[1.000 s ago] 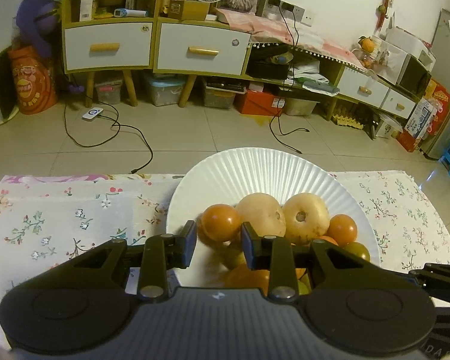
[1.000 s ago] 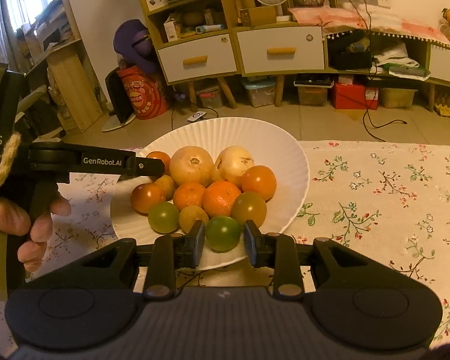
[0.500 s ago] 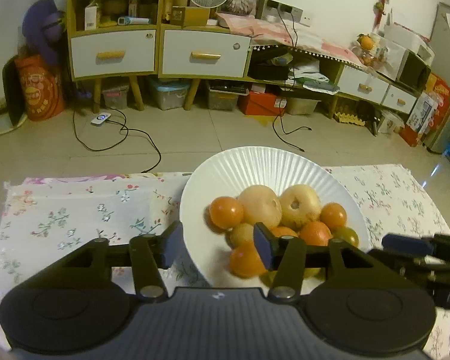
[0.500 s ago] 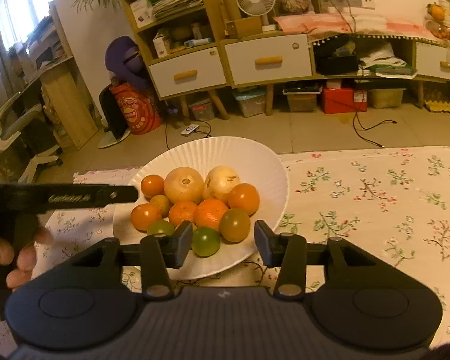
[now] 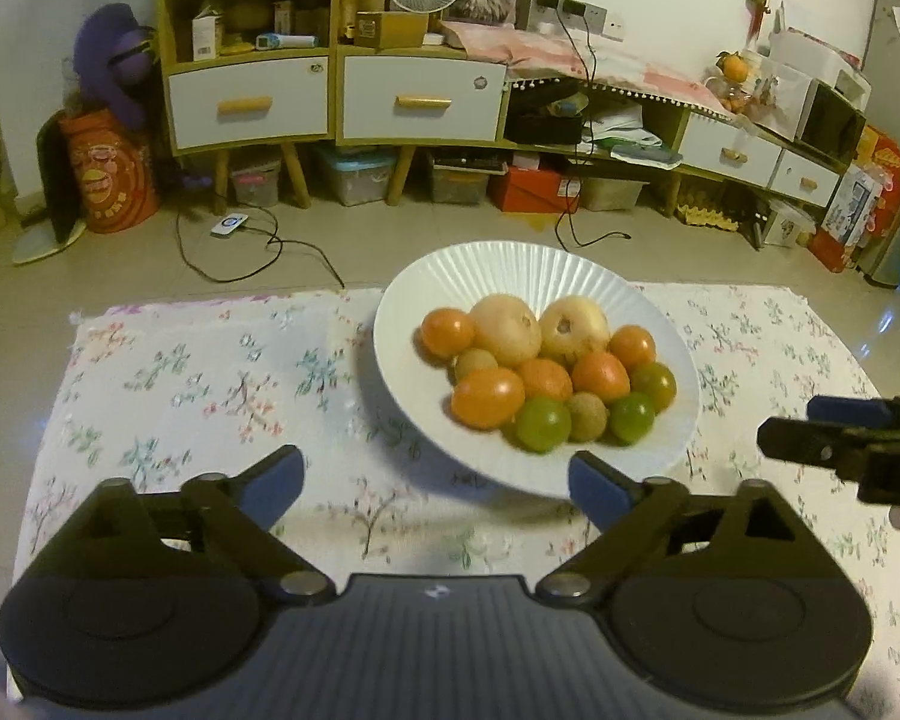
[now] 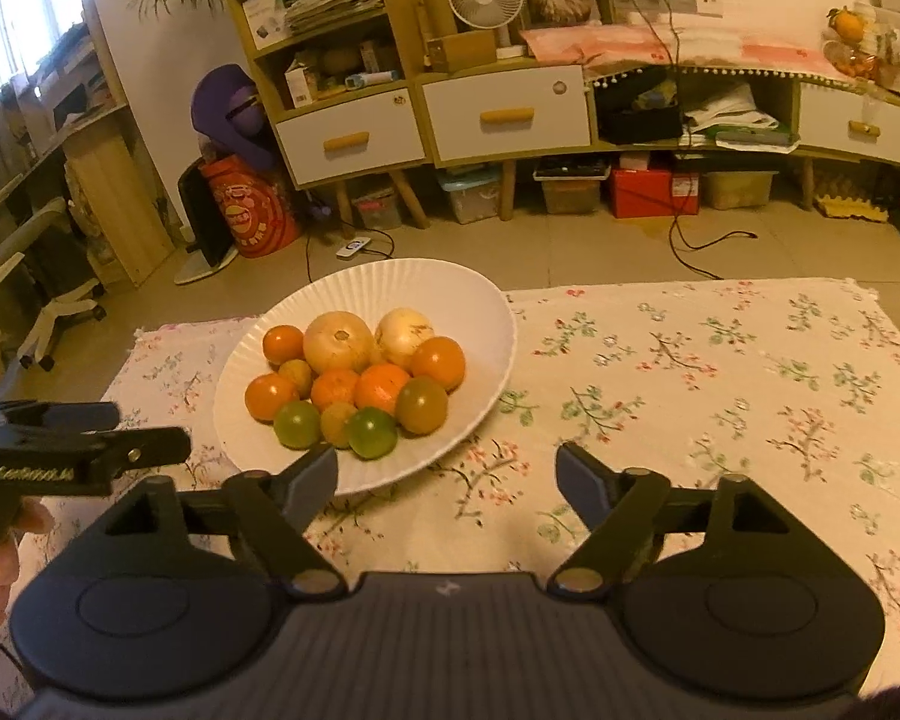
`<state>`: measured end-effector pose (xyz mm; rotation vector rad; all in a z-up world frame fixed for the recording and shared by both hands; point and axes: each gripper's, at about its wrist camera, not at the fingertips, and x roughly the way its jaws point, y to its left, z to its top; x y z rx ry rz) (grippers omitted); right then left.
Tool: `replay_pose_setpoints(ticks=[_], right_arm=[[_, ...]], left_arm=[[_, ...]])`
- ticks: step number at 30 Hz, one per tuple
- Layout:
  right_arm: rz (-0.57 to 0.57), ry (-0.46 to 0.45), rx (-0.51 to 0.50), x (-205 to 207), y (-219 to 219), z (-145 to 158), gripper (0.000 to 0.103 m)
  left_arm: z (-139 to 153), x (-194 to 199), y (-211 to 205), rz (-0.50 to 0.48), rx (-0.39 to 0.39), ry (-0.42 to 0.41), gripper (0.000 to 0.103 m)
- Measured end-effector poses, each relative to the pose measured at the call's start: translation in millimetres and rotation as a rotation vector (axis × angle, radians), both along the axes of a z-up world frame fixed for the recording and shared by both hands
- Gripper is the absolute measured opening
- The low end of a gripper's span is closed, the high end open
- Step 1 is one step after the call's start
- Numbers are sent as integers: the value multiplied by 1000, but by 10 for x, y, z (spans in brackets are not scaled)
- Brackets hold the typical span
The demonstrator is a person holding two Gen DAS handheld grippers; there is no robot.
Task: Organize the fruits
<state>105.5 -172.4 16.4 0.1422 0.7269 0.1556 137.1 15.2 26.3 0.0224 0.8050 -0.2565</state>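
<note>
Opening left gripper (image 5: 435,483) and right gripper (image 6: 445,477) empty, fruits (image 5: 546,375) orange, yellow, green, heaped

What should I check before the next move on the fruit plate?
1. Left gripper empty: ok, jaws opening, nothing between them.
2. Right gripper empty: ok, jaws opening, nothing between them.
3. All fruit on the white plate: ok, none visible on the floral tablecloth.
4. Near green fruit reachable: ok, front of the pile, uncovered.
5. Plate steady on the cloth: cannot tell.
6. Destination for sorted fruit: not ok, none in view.
</note>
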Motion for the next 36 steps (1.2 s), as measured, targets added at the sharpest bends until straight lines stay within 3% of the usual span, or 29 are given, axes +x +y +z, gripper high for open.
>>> replay_pose_setpoints(ticks=[6, 16, 20, 29, 36], right_arm=[[-9, 23, -31, -108, 0, 29, 91], [40, 41, -130, -351, 155, 113, 96], [3, 52, -132, -417, 178, 170, 98], [-2, 66, -206, -546, 378, 217, 100], [-6, 73, -219, -581, 479, 207, 102]], left_arm=[[3, -261, -57, 22, 23, 20, 92], [-70, -715, -131, 68, 69, 87, 92], [-67, -846, -110, 104, 33, 107, 92], [63, -1005, -85, 144, 26, 65, 92], [136, -1020, -39, 184, 27, 82, 92]])
